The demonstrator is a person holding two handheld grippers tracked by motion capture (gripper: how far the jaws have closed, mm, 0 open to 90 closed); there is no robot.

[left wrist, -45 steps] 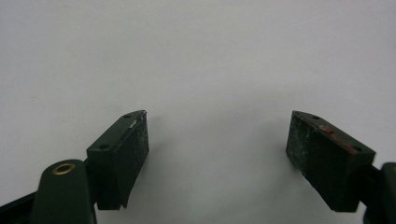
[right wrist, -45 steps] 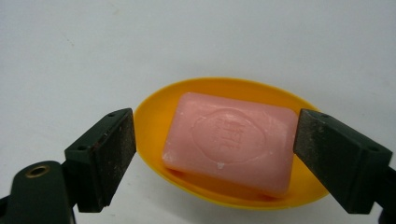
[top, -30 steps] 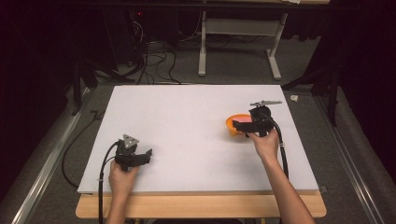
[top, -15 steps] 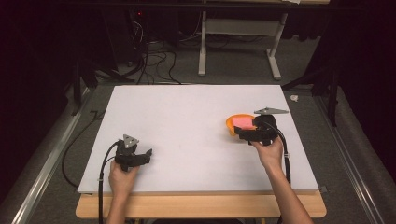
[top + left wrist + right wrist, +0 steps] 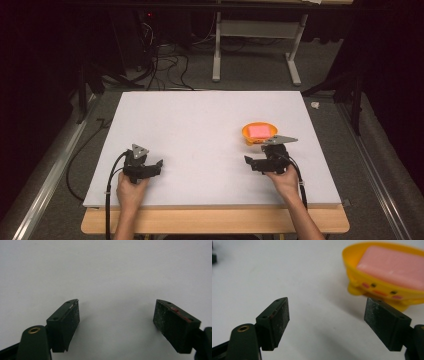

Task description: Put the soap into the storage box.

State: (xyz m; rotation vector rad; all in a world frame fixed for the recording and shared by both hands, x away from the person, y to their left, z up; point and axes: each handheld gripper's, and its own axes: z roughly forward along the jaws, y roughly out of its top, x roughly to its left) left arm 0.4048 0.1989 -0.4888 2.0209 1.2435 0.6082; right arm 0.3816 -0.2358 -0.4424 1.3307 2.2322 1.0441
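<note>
Left gripper (image 5: 156, 165): I held it low over the board (image 5: 200, 125), jaws wide apart, empty.
Right gripper (image 5: 248, 161): jaws wide apart, empty.
Bowl (image 5: 259, 133): orange, holding a pink block (image 5: 259, 131), just beyond my right gripper.

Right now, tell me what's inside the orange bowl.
A pink block lies in the orange bowl, covering most of the inside. The bowl's floor beneath it is hidden.

white table (image 5: 200, 125), tangled floor cables (image 5: 165, 65), white stand (image 5: 255, 45)
</note>
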